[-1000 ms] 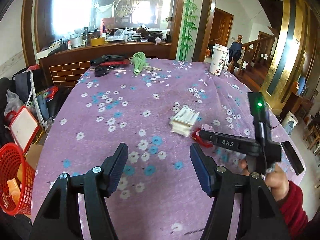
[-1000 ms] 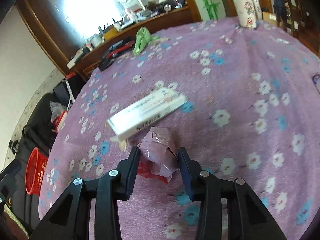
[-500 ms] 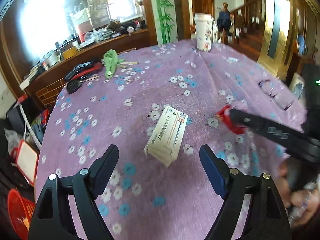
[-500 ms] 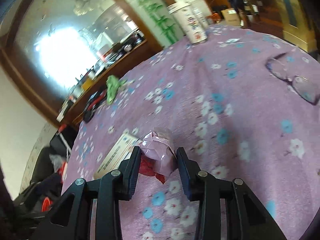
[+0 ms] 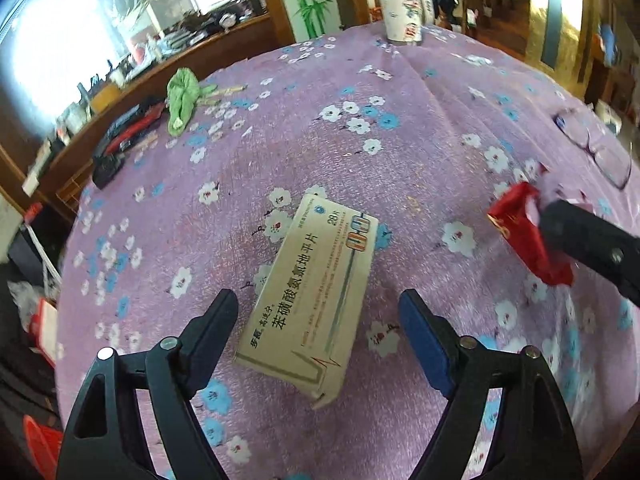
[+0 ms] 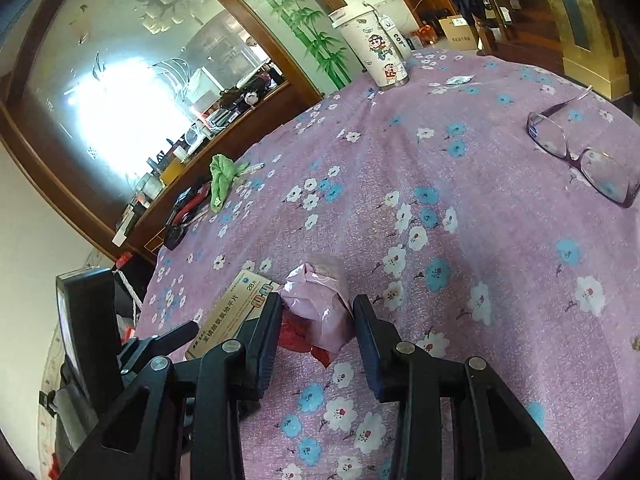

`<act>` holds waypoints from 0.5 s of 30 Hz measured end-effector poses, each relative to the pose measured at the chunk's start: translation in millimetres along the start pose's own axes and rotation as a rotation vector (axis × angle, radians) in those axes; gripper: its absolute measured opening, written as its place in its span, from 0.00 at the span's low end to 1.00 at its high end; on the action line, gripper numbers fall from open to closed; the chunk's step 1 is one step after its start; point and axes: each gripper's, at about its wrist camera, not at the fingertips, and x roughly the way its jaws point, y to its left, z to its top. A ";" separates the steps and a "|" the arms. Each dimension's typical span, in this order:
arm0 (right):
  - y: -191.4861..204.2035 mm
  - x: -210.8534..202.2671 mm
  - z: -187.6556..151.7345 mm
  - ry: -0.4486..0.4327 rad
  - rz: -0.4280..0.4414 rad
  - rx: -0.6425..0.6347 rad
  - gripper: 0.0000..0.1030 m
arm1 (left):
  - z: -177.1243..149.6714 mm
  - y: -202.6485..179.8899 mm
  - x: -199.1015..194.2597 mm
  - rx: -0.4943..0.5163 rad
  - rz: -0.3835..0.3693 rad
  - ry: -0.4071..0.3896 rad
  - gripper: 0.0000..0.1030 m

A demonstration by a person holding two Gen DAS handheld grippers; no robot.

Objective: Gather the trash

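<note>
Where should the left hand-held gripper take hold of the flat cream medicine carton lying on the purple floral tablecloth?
Across its two long edges near the middle, coming from above. The flat cream medicine carton lies face-up, its long axis running between the closing left hand-held gripper fingers, which do not touch it.

The left gripper is angled steeply downward, its jaws spread wide and closing, with a box between them but untouched by either pad. The right gripper is tilted less steeply, its jaws clamped on a crumpled wrapper that is raised off the surface.
</note>
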 end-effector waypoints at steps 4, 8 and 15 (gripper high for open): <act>4.3 1.9 -1.3 0.003 -0.007 -0.024 0.38 | -4.4 14.5 0.4 -0.064 -0.044 -0.023 0.56; 8.4 3.9 -2.5 0.005 -0.014 -0.055 0.38 | -16.4 27.9 -9.6 -0.128 -0.082 -0.067 0.55; 31.4 11.4 -11.7 0.027 -0.008 -0.178 0.38 | -49.7 55.6 -31.7 -0.230 -0.075 -0.158 0.55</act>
